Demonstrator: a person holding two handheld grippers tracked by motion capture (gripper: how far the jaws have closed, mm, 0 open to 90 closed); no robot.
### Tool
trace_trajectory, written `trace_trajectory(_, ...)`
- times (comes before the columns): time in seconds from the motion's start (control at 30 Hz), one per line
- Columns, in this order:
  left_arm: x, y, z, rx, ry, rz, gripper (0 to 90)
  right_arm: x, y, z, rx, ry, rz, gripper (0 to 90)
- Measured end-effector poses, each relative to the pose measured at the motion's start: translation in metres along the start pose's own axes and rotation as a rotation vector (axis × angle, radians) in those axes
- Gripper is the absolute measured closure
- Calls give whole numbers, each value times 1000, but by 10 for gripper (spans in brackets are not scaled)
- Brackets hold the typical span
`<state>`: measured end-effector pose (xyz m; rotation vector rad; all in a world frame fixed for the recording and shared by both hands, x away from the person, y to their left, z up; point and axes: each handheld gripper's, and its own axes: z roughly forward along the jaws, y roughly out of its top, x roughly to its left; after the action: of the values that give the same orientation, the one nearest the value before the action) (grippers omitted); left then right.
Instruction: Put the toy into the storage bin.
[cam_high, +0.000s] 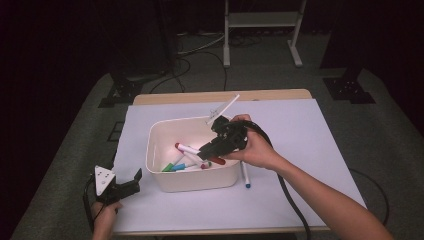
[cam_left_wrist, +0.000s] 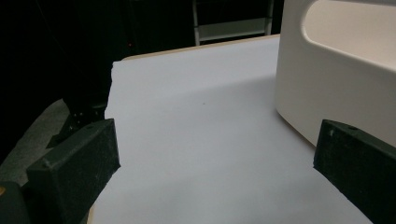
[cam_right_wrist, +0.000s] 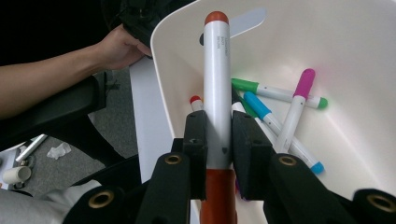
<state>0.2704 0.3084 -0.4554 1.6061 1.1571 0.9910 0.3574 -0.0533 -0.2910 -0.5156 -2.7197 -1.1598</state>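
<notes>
While the right gripper (cam_right_wrist: 218, 135) hangs over the white bin (cam_high: 165, 182), its two black jaws are clamped tight on a white marker with a red cap (cam_right_wrist: 217, 93). Seen through the right gripper view, that marker runs straight along the jaws, long axis in line with them, the small red end pointing away from the camera toward the bin's far wall and the fat red cap down at the gripper's base. From the high view the marker's red end (cam_high: 217, 161) pokes out just above the bin's inside, near its right wall. There's tiny grey print running down the barrel but it's too small to read, so no brand from me.

Inside the bin lie a few more markers: green (cam_right_wrist: 275, 91), blue (cam_right_wrist: 280, 130) and pink (cam_right_wrist: 295, 112), crossing each other. One blue-tipped marker (cam_high: 245, 176) lies on the white table cover (cam_high: 300, 150) just right of the bin.

Over at the near left corner, the left gripper (cam_high: 127, 184) has its jaws spread wide with nothing between them, bin wall just off to its right.
</notes>
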Motion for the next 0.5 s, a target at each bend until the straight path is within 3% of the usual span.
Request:
trace_trajectory(0.23,0,0,0,1,0,-4,0,-10,7,22,26,45,-1,756)
trace_trajectory(0.5,0,0,0,-4,1,-2,0,-19,15,43,64,55,-8,755)
